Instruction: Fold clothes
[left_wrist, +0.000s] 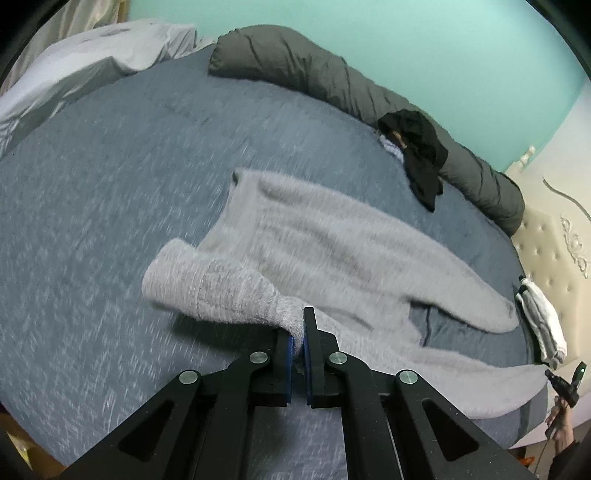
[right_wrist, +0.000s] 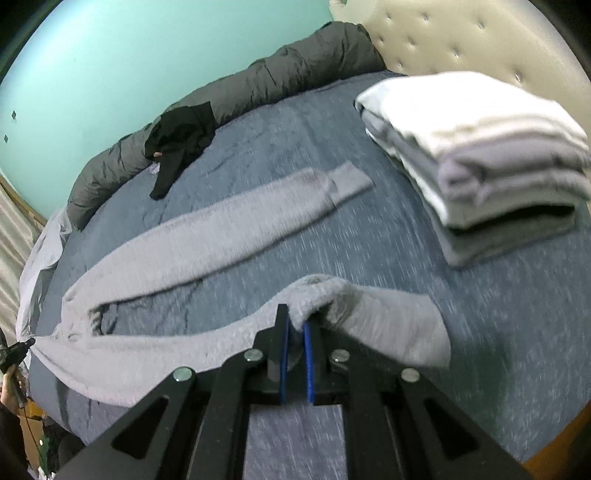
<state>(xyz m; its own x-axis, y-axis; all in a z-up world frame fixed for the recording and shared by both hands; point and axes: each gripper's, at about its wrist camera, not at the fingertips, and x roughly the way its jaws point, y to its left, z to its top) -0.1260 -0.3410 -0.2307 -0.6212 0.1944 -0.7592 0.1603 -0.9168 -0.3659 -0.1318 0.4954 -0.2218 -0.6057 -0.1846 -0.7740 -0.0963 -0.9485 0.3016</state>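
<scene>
Grey knit trousers (left_wrist: 332, 251), spread on bed (left_wrist: 92, 184): left tongs (left_wrist: 298, 332) clamp waistband, right tongs (right_wrist: 295, 328) clamp near leg cuff; keep fabric taut, edges aligned when folding.

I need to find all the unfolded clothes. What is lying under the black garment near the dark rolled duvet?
The black garment lies partly on the dark rolled duvet and partly on the blue sheet. A small pale cloth peeks out beneath it; most of that cloth is covered, so its type cannot be told.
</scene>
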